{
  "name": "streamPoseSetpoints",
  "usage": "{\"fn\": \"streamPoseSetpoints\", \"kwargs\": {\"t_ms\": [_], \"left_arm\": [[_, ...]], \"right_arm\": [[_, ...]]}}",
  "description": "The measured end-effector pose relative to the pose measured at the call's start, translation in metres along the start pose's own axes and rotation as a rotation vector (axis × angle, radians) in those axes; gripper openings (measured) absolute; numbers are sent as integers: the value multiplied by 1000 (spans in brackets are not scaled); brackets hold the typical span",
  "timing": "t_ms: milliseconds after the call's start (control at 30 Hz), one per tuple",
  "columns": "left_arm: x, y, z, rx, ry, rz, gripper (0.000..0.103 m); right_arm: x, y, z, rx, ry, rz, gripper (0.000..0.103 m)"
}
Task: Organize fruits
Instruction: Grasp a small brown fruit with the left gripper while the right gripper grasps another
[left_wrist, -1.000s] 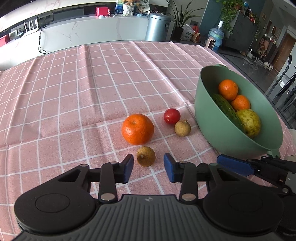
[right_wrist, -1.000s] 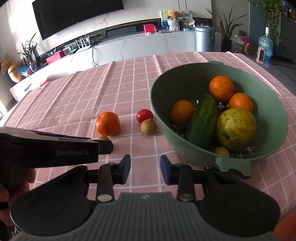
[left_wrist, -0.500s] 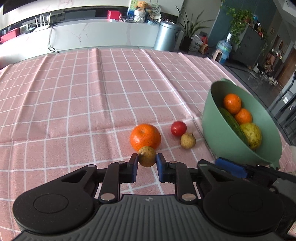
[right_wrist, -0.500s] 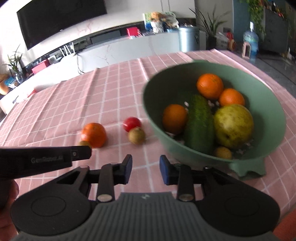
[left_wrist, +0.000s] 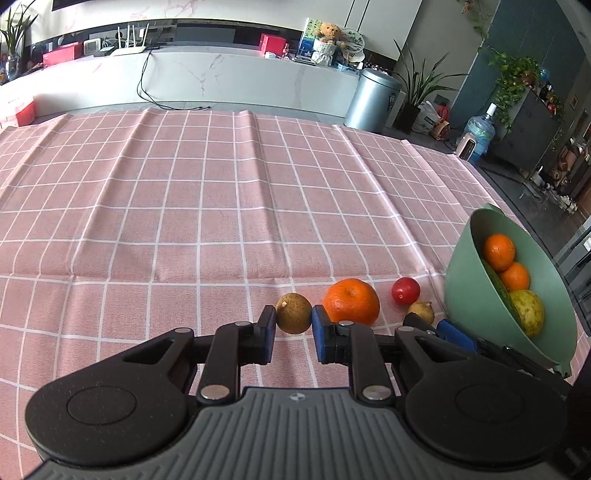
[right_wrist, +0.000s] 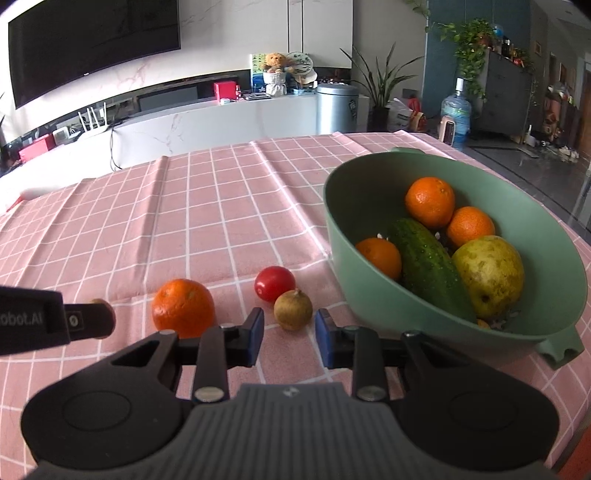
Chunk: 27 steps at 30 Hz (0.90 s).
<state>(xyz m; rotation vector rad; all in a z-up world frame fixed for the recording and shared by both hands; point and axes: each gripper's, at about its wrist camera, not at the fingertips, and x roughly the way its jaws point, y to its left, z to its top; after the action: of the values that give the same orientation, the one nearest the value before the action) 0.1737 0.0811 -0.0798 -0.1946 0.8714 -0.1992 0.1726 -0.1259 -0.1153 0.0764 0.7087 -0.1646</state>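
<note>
My left gripper (left_wrist: 293, 332) is clamped on a small brown fruit (left_wrist: 293, 313), pads pressing both its sides. Just right of it sits the loose orange (left_wrist: 351, 301), then the cherry tomato (left_wrist: 405, 290). My right gripper (right_wrist: 289, 338) has its jaws closing around a second brown fruit (right_wrist: 293, 309), a gap showing on each side, pads not yet touching. The green bowl (right_wrist: 369, 266) stands to its right, holding oranges, a cucumber and a pear.

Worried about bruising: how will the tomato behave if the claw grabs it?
The tomato looks round and glossy, so it will probably roll and may slip. Its skin seems thin, so a hard squeeze could split it. Small, so likely light.
</note>
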Motion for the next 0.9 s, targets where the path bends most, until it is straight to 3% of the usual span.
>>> {"fn": "streamPoseSetpoints", "kwargs": {"t_ms": [200, 400, 667, 900], "left_arm": [[3, 1, -1, 3, 7, -5, 23], [3, 1, 0, -2, 6, -8, 23], [0, -5, -4, 7, 19, -9, 23], [-12, -22, -17, 50, 47, -30, 23]], "right_arm": [[12, -2, 4, 18, 35, -18, 17], [10, -6, 6, 18, 44, 6, 18], [-10, -21, 10, 6, 94, 118, 16], [-34, -37, -7, -33, 178, 203, 16]]}}
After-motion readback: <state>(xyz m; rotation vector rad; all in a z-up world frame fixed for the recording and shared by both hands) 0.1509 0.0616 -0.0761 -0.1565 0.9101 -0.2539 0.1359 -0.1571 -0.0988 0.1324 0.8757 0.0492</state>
